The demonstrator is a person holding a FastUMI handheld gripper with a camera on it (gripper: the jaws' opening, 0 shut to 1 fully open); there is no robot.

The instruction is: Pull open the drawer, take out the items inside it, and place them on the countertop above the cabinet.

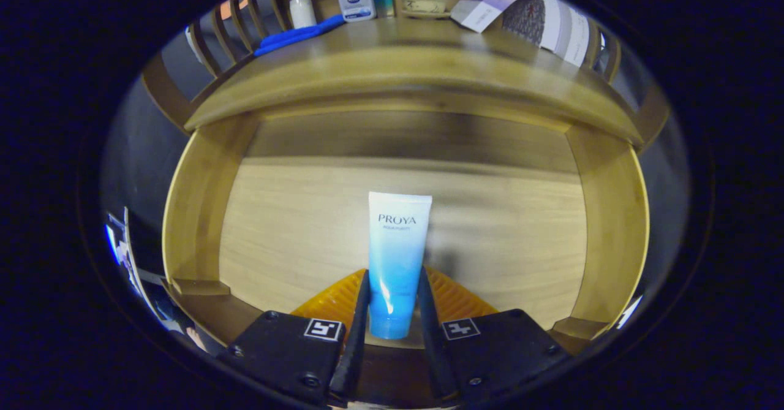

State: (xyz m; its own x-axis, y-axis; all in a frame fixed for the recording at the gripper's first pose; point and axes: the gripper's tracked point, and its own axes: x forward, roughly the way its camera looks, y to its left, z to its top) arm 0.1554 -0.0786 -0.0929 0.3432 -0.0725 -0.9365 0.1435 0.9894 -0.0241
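Tube held between the fingers, over the open drawer

The tube (397,263) sits between the gripper (393,312) fingers, its long axis running straight ahead along them, cap end nearest the camera, flat crimped end pointing into the drawer (196,214). Both fingers look pressed on its lower sides, closed narrow around it; whether it is lifted off the drawer floor is hard to judge here. The countertop (392,67) lies beyond and above, bottles (357,2) at its back. Next move likely up and forward
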